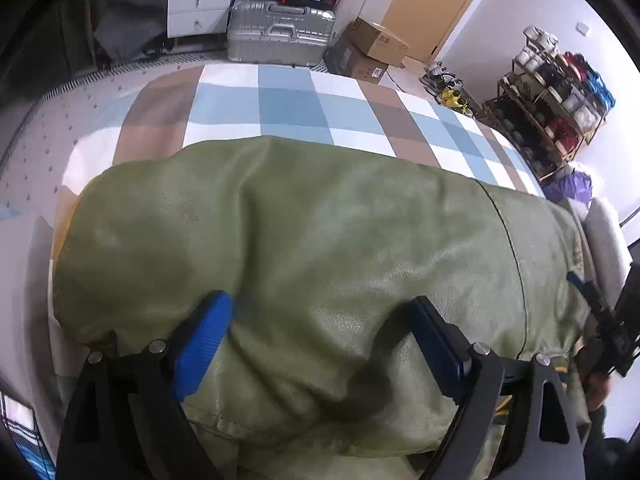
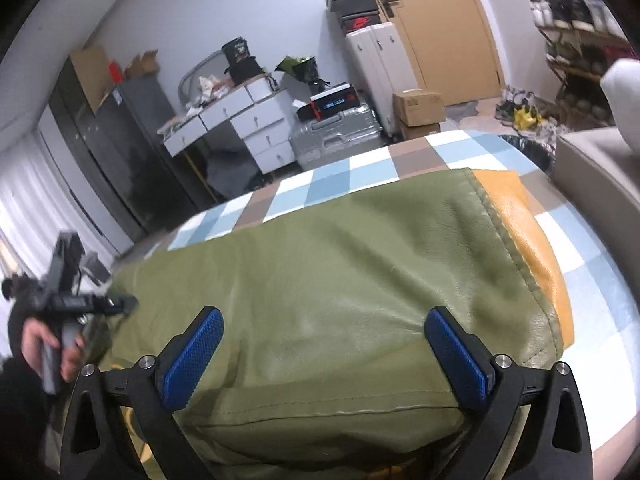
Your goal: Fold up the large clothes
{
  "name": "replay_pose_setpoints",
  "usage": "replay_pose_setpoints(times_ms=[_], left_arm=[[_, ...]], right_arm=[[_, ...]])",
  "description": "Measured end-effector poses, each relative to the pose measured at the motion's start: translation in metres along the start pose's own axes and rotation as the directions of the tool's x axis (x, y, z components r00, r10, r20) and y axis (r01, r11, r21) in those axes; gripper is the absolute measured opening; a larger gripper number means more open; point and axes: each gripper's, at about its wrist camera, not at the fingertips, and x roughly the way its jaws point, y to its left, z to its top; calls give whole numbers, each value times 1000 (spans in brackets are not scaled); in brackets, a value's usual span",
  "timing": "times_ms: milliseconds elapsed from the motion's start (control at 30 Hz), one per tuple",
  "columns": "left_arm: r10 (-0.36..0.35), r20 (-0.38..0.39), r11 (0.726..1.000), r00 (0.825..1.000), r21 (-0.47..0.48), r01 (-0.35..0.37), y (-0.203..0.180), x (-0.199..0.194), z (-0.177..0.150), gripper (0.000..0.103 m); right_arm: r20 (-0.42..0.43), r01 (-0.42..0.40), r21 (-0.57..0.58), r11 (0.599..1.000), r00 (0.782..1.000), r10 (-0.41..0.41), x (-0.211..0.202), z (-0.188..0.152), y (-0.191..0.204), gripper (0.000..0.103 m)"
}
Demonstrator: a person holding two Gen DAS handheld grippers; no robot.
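Lying crosswise on the checked bed sheet (image 1: 288, 108) directly under both grippers, the green leather jacket (image 1: 320, 240) is running left-right, with left gripper (image 1: 320, 320) and right gripper (image 2: 324, 332) jaws hovering spread, seemingly pinching nothing.

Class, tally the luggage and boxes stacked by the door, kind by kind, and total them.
Silver suitcase: 1
White suitcase: 1
Cardboard boxes: 2
Shoe boxes atop the white suitcase: 2, possibly more
Total: 6
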Motion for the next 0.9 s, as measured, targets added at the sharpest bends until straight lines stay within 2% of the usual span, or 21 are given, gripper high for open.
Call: replay_pose_setpoints(times_ms=[100,133,167,233,300,333,367,400,467,567,633,700,767,833,900], left_arm=[[36,-15,997,999,-73,-37,-5,-16,10,86],[18,0,997,1000,-78,-18,-13,-23,15,86],[-8,30,998,1000,-56,10,-23,-31,19,87],[-14,64,1000,998,14,13,-51,-36,24,88],[-2,39,996,999,91,-1,-77,-26,25,88],[10,-9,994,1000,107,-9,-87,-10,23,88],[19,-62,996,998,89,-13,-89,7,20,88],[46,-78,997,996,73,-41,-88,20,16,88],[87,-6,989,996,117,-86,-96,26,6,96],[123,72,980,990,146,-133,-100,26,-8,96],[104,118,982,988,145,-121,-96,23,-12,97],[82,158,980,984,166,-108,-94,23,-16,100],[75,209,977,975,180,-114,-95,22,-25,100],[54,226,979,973,179,-96,-95,21,-24,100],[2,235,987,972,155,-39,-89,16,-20,100]], right_arm=[[15,-3,17,1000,1000,3,-5,-1,-1,103],[20,-5,26,1000,1000,4,-6,-1,-3,103],[27,-5,37,999,1000,4,-7,-1,-4,103],[42,-3,57,998,999,0,-10,-2,-6,103],[58,5,82,997,998,-10,-12,-2,-10,103],[61,5,96,995,998,-11,-12,-2,-12,103],[63,2,105,994,998,-9,-11,-2,-13,103],[63,0,107,994,998,-7,-11,-2,-14,103],[63,5,104,995,998,-12,-11,-1,-11,103],[64,16,101,995,998,-23,-10,-1,-13,103],[63,25,98,995,998,-31,-10,-1,-12,103],[74,81,60,995,994,-85,-14,3,-1,103],[108,102,-30,994,989,-98,-23,17,16,103],[144,120,-79,990,984,-107,-29,33,27,103],[150,210,-104,972,969,-194,-26,58,33,103]])
